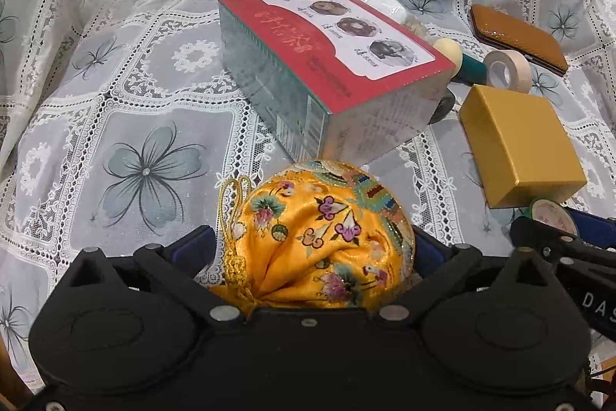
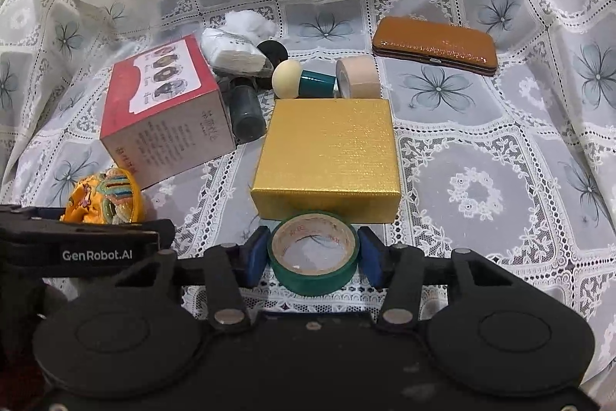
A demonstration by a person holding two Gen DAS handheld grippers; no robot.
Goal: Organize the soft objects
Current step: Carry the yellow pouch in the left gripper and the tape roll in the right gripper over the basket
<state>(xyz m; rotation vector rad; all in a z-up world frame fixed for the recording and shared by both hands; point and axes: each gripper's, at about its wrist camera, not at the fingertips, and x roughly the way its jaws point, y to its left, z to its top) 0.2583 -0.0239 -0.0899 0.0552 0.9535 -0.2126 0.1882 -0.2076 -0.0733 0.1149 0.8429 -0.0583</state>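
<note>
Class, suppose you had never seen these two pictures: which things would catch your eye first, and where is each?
The yellow embroidered pouch glows brightest, sitting between the wide-open left tongs just in front of the red-topped box. Next comes the gold box at the middle of the lace cloth, with the green tape roll right before it, flanked by the right tongs' blue pads.
</note>
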